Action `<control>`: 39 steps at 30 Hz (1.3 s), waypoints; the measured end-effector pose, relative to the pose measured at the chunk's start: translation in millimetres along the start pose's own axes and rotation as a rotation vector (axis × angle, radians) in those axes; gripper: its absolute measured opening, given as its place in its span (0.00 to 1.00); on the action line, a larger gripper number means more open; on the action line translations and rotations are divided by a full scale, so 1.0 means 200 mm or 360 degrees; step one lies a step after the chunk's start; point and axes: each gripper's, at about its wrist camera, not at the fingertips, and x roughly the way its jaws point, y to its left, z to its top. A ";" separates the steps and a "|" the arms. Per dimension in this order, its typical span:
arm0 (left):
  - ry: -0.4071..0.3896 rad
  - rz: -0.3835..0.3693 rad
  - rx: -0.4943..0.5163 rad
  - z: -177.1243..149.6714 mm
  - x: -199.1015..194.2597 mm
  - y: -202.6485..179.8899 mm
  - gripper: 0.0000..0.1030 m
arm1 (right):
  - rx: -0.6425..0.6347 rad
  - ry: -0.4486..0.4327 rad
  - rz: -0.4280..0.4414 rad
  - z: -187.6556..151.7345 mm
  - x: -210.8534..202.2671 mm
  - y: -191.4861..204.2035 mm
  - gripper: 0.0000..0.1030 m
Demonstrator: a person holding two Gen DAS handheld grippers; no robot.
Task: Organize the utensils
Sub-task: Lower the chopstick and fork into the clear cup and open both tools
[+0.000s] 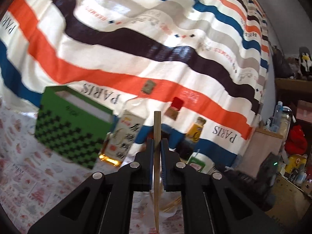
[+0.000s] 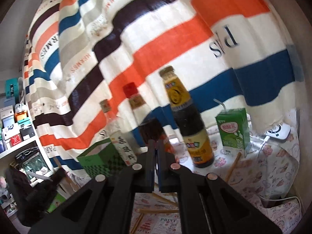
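Left tongs (image 1: 156, 146) clamped on an upright chopstick (image 1: 156, 128), tip cut off below, green box (image 1: 72, 124) far left, blurred bottles (image 1: 124, 134) beyond, right tongs (image 2: 156, 148) together and empty, loose chopsticks (image 2: 156, 210) on the desk (image 2: 263, 175) partly hidden beneath.

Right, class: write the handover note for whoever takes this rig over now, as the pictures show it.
Left gripper: shut on one chopstick, held upright, tip down.
Right gripper: shut, nothing visibly held.
Green box: open top, beside the bottles; no chopsticks seen inside.
More chopsticks lie loose on the table.
Done: one stick picked up.
Left, probably: put it in the box, then collect the rest.
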 end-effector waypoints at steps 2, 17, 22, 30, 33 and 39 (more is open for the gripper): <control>-0.0030 -0.0035 0.0075 0.01 0.04 -0.11 0.06 | 0.0025 0.0064 -0.0057 -0.02 0.06 -0.05 0.02; -0.0015 -0.0037 0.0475 -0.06 0.49 -0.50 0.06 | 0.0160 0.0279 -0.0102 -0.09 0.23 -0.23 0.02; 0.0000 0.0052 0.0622 -0.16 0.59 -0.51 0.06 | 0.0154 0.0302 -0.0102 -0.11 0.26 -0.24 0.02; 0.0120 0.0062 0.0523 -0.32 0.72 -0.39 0.06 | 0.0182 0.0353 -0.0160 -0.14 0.31 -0.29 0.02; 0.0031 0.0108 0.0476 -0.31 0.70 -0.36 0.06 | 0.0182 0.0347 -0.0149 -0.14 0.31 -0.29 0.02; -0.0036 0.0069 0.0395 -0.20 0.69 -0.37 0.06 | 0.0181 0.0327 -0.0110 -0.14 0.30 -0.29 0.02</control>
